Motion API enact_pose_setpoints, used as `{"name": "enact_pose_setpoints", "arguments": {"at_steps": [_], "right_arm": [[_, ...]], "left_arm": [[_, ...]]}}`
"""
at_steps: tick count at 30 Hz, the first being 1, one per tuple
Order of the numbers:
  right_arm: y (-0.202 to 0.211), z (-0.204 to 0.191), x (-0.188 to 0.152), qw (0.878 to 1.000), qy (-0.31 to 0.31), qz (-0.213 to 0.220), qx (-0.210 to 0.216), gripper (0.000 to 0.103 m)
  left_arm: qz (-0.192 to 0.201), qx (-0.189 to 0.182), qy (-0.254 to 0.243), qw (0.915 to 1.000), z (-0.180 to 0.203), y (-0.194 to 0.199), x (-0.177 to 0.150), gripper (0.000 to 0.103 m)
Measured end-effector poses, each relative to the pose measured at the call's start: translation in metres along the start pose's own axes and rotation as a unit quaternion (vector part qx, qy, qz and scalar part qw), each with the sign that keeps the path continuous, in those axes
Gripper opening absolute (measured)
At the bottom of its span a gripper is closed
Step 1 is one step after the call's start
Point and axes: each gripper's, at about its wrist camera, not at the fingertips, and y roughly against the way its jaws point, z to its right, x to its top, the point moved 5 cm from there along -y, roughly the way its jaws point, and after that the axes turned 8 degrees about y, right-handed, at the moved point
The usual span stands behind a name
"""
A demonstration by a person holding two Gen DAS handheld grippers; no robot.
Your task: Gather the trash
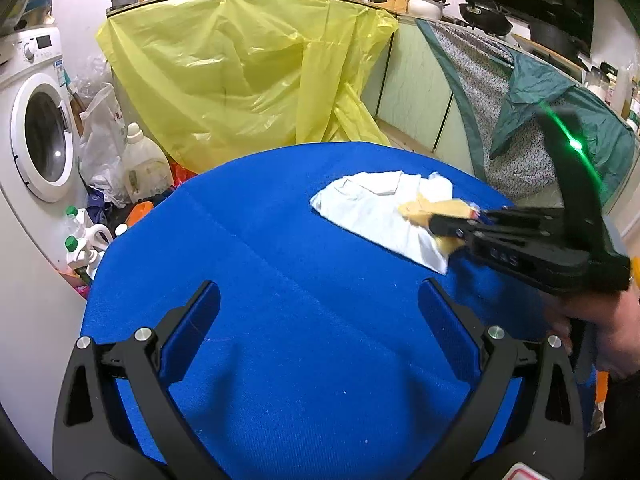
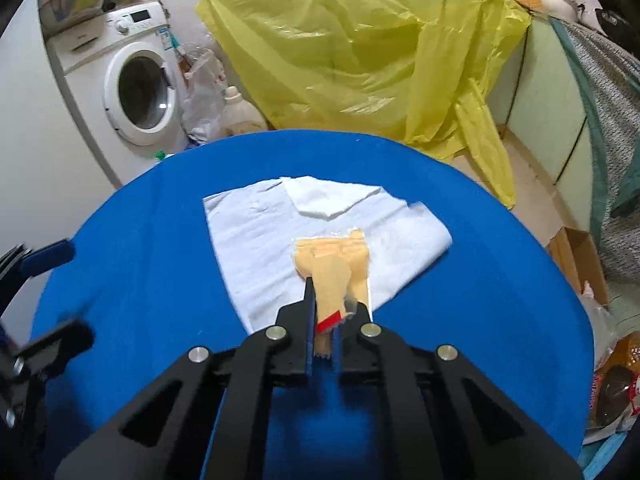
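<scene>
R gripper (image 2: 326, 316) was clamped tight on a crumpled pale-yellow plastic wrapper (image 2: 332, 260) over the white paper towel (image 2: 256, 240). L gripper (image 1: 320, 304) gaped wide, empty, above the blue tablecloth (image 1: 280, 340).

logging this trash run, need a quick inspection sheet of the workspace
surface: blue table, a few pale specks
job's things: white tissue spread flat; yellow wrapper over it
clutter: nothing else seen on the table
grippers: right gripper shut on the wrapper; left gripper open, holding nothing
cables: nothing seen
surroundings: washer, yellow sheet over a counter, bottles on the floor, cardboard box
</scene>
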Motion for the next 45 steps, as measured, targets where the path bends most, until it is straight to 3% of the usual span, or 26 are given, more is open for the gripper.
{"name": "enact_pose_setpoints", "arguments": {"at_steps": [7,13,19,23,25,28,29,31,32,33,35,45], "right_arm": [[0.048,-0.010,-0.017,0.999,-0.004,0.032,0.013,0.004],[0.100,0.002,-0.037,0.997,-0.022,0.067,0.011,0.004],[0.101,0.024,-0.061,0.997,-0.045,0.054,0.004,0.004],[0.099,0.034,-0.071,0.997,-0.056,0.049,0.001,0.004],[0.100,0.036,-0.072,0.997,-0.056,0.050,0.001,0.004],[0.099,0.037,-0.073,0.997,-0.056,0.049,-0.004,0.004],[0.099,0.039,-0.073,0.997,-0.057,0.050,-0.006,0.005],[0.098,0.039,-0.072,0.997,-0.059,0.050,-0.011,0.005],[0.099,0.040,-0.073,0.997,-0.060,0.051,-0.015,0.007],[0.100,0.042,-0.073,0.997,-0.061,0.052,-0.018,0.007],[0.102,0.043,-0.076,0.997,-0.061,0.051,-0.021,0.008],[0.106,0.033,-0.095,0.998,-0.053,0.037,-0.017,0.011]], "left_arm": [[-0.011,-0.016,0.000,0.9998,0.010,-0.006,0.000,0.095],[-0.032,-0.044,-0.022,0.9983,0.043,-0.023,-0.001,0.095],[-0.067,-0.069,-0.078,0.9923,0.087,-0.049,-0.007,0.094],[-0.091,-0.077,-0.124,0.9851,0.108,-0.062,-0.020,0.068],[-0.093,-0.076,-0.143,0.9824,0.115,-0.062,-0.025,0.061],[-0.092,-0.082,-0.160,0.9794,0.122,-0.059,-0.031,0.045],[-0.088,-0.076,-0.173,0.9781,0.124,-0.057,-0.034,0.033],[-0.084,-0.065,-0.186,0.9768,0.125,-0.056,-0.036,0.022],[-0.081,-0.057,-0.192,0.9765,0.123,-0.055,-0.036,0.009],[-0.086,-0.062,-0.191,0.9759,0.122,-0.054,-0.036,0.002],[-0.105,-0.083,-0.169,0.9766,0.113,-0.050,-0.037,0.002],[-0.103,-0.058,-0.150,0.9816,0.054,-0.019,-0.049,0.002]]}}
